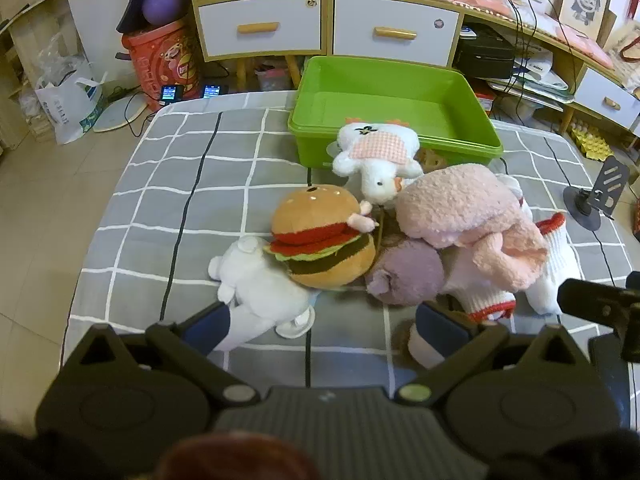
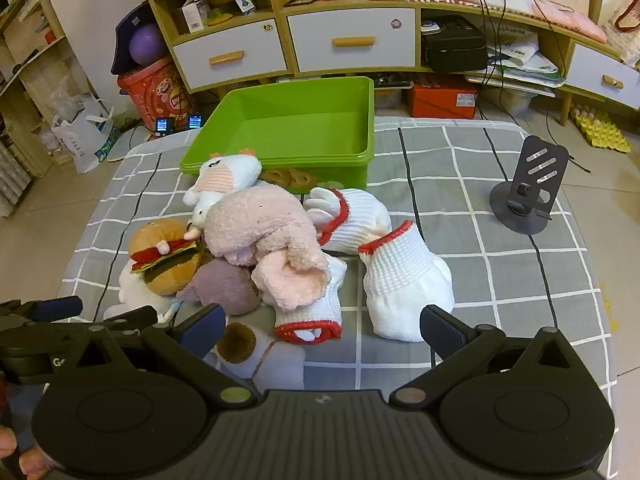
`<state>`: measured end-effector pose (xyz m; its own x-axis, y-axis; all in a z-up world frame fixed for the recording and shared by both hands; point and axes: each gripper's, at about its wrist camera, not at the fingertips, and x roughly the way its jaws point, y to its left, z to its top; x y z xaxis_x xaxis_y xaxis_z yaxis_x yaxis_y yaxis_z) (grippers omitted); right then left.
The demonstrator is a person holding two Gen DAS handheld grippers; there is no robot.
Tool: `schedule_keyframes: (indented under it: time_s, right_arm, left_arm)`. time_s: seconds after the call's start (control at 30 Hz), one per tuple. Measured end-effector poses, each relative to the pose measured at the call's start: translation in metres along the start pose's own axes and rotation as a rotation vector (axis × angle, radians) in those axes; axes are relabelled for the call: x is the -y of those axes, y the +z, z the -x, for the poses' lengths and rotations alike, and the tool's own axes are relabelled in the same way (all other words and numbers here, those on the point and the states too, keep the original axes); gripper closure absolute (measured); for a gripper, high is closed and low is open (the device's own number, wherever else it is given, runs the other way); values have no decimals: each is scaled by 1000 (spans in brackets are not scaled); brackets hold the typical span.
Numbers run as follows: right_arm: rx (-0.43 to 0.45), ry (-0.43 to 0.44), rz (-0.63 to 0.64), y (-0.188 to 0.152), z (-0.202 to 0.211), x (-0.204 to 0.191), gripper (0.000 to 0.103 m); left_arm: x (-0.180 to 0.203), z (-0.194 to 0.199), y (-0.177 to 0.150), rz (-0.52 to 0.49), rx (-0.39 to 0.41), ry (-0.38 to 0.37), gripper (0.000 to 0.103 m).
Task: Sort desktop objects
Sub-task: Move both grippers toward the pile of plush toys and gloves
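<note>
A heap of soft toys lies on the grey checked cloth (image 1: 168,184) in front of an empty green bin (image 1: 392,96) (image 2: 304,120). The heap holds a burger plush (image 1: 324,236) (image 2: 168,256), a white duck plush with a pink check bib (image 1: 376,156) (image 2: 224,176), a large pink plush (image 1: 460,204) (image 2: 260,220), a purple plush (image 1: 404,272) (image 2: 224,284) and a white plush (image 1: 256,280). White gloves with red cuffs (image 2: 404,280) lie to the right. My left gripper (image 1: 324,326) hangs open just before the heap. My right gripper (image 2: 320,330) is open too, above a cuffed glove (image 2: 312,316).
A black phone stand (image 2: 532,188) (image 1: 596,196) stands on the cloth at the right. Behind the table are drawer cabinets (image 1: 328,28), a red drum (image 1: 164,60) and a white bag (image 1: 68,104) on the tiled floor. A small brown-and-white plush (image 2: 256,356) lies near my right gripper's left finger.
</note>
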<state>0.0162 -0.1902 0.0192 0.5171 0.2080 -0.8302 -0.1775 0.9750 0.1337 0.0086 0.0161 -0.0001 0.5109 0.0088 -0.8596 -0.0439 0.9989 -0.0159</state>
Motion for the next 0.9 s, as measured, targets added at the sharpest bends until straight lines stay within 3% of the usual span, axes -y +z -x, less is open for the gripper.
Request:
schedule_keyframes:
  time_s: [0.63, 0.77, 0.9]
  right_arm:
    - [10, -6, -3, 7, -3, 3, 0]
    - [29, -13, -21, 12, -4, 11, 0]
    - [29, -16, -30, 17, -10, 17, 0]
  left_arm:
    - [-15, -4, 9, 15, 3, 8, 0]
    - [-25, -5, 13, 24, 65, -40, 0]
    - [-34, -16, 20, 44, 59, -68, 1]
